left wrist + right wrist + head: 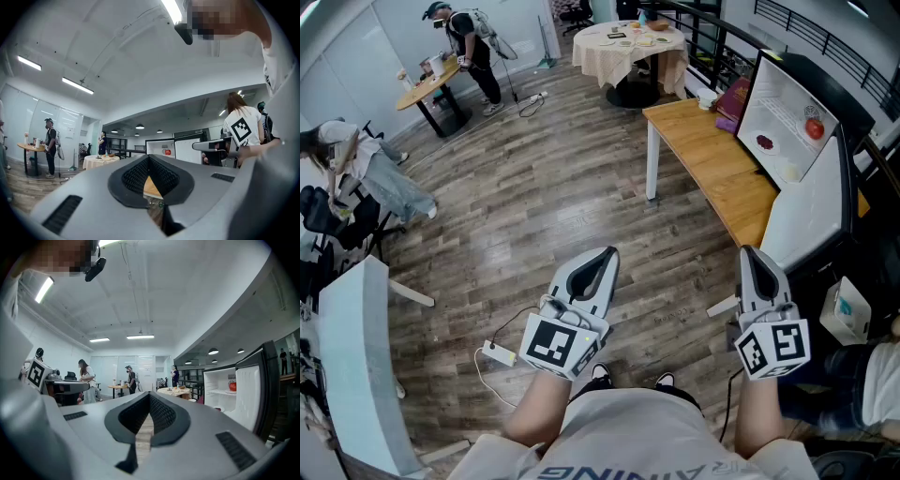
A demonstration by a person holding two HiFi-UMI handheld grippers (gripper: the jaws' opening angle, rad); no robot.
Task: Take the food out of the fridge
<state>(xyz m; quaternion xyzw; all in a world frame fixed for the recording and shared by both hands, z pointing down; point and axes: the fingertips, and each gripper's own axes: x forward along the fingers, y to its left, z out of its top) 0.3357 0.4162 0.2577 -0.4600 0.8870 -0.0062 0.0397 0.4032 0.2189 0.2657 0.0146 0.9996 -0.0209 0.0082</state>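
Head view looking down from a standing person with a gripper in each hand, both held level out in front over a wood floor. To the right, a small fridge [783, 98] stands on a wooden table [712, 159] with its door [811, 211] swung open. Inside are a round red food [814, 128] on the upper shelf, a dark red food on a plate [766, 142] below it, and a pale item [791, 172] lower down, too small to identify.

The task looks to be at its start: the door is open, all the food sits inside, and both grippers are well apart from the fridge. The next move likely calls for stepping toward the fridge, spreading one gripper's jaws and lining them up on one food item.

The left gripper [602, 255] has its jaws together with nothing between them. The right gripper [754, 253], nearer the fridge, is likewise closed and empty
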